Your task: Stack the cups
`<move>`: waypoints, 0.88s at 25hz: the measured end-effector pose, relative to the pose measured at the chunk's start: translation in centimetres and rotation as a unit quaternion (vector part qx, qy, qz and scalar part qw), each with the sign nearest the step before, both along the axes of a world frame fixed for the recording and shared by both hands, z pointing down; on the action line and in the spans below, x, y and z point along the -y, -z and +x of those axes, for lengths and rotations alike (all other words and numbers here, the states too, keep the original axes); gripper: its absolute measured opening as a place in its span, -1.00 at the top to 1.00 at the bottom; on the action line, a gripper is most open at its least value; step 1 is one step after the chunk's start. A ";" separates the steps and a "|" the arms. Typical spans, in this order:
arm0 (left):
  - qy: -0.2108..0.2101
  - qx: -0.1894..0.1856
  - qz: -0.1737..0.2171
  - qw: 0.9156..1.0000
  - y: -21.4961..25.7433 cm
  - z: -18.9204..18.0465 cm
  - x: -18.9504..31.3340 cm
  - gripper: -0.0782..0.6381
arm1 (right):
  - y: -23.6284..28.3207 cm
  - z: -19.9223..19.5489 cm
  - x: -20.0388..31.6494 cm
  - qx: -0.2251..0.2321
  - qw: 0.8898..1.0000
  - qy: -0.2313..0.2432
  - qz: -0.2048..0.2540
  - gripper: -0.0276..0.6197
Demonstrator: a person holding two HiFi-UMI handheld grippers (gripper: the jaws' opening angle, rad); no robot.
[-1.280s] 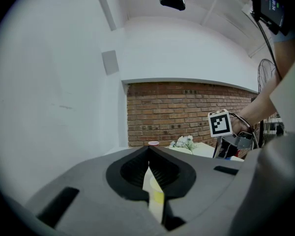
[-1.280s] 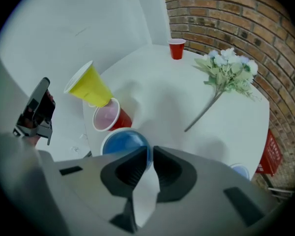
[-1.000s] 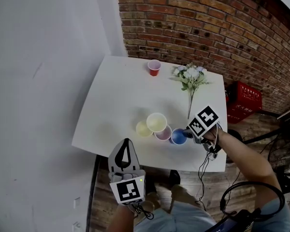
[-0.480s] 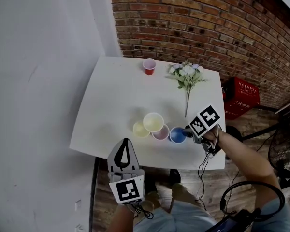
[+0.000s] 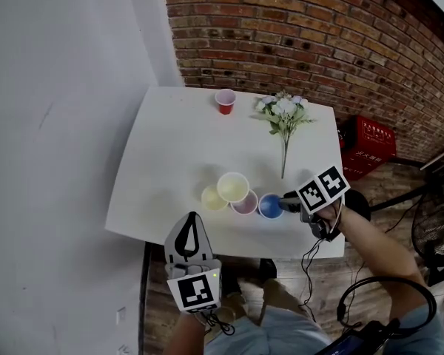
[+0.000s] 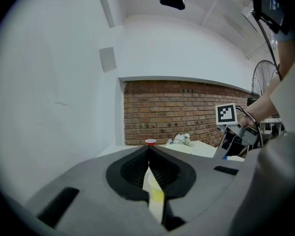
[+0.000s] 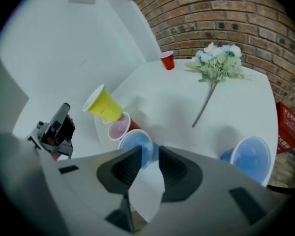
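Near the front edge of the white table (image 5: 170,146) stands a row of cups: a small yellow cup (image 5: 212,197), a bigger pale yellow cup (image 5: 233,187), a pink cup (image 5: 246,203) and a blue cup (image 5: 270,206). A red cup (image 5: 224,101) stands alone at the far edge. My right gripper (image 5: 284,202) is at the blue cup's right side. Its jaws are opening, with the blue cup's (image 7: 137,142) rim between the tips of the right gripper (image 7: 148,150). A second blue cup (image 7: 250,157) sits to its right. My left gripper (image 5: 193,217) hangs shut and empty below the table's front edge.
A bunch of white flowers (image 5: 283,113) lies at the far right of the table. A brick wall (image 5: 318,43) runs behind it, and a white wall (image 5: 59,124) is on the left. A red crate (image 5: 370,146) sits on the floor to the right.
My right gripper has drawn back a little to the right beside the blue cup. The cups have stayed in place and the left gripper has not moved.
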State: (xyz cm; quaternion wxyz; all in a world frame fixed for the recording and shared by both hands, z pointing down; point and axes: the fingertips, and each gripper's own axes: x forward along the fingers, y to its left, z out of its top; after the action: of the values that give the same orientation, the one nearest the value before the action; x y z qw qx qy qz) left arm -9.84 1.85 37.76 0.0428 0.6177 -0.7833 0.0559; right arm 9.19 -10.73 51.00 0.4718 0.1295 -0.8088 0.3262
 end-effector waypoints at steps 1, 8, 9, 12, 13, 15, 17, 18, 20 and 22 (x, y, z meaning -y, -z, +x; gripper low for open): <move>-0.002 0.001 -0.001 1.000 -0.1 0.1 0.0 0.76 | -0.1 0.0 -0.4 0.006 1.000 0.002 -0.003 0.56; -0.013 0.006 -0.001 1.000 -0.6 0.5 0.4 0.76 | -0.9 -1.1 -1.3 0.035 0.999 0.003 -0.011 0.57; -0.014 0.007 -0.002 1.000 -0.6 0.5 0.4 0.76 | -1.0 -1.1 -1.4 0.036 0.999 0.004 -0.012 0.57; -0.014 0.009 -0.002 1.000 -0.4 0.5 0.4 0.76 | -1.0 -0.7 -1.3 0.029 1.000 0.006 -0.007 0.56; -0.013 0.009 -0.002 1.000 -0.4 0.5 0.3 0.76 | -0.7 -0.5 -1.2 0.030 1.000 0.003 -0.005 0.55; -0.013 0.009 -0.003 1.000 -0.4 0.4 0.4 0.76 | 0.4 0.0 -1.0 0.042 0.999 -0.008 -0.002 0.55; -0.013 0.008 -0.003 1.000 -0.5 0.3 0.4 0.76 | 2.3 0.5 -0.9 0.069 0.997 -0.020 0.000 0.55; -0.014 0.008 -0.003 1.000 -0.6 0.3 0.5 0.76 | 3.4 0.9 -0.8 0.085 0.996 -0.028 0.005 0.55; -0.017 0.009 -0.004 1.000 -0.8 0.5 0.7 0.76 | 5.5 2.3 0.0 0.108 0.993 -0.043 0.023 0.57; -0.022 0.012 -0.007 1.000 -0.7 1.0 1.2 0.76 | 7.1 4.4 1.3 0.116 0.990 -0.056 0.053 0.63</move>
State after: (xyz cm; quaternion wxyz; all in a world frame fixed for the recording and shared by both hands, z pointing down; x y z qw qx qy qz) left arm -8.80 0.64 38.49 0.0361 0.6340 -0.7694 0.0695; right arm 13.58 -12.03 43.90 0.3484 0.1608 -0.8655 0.3220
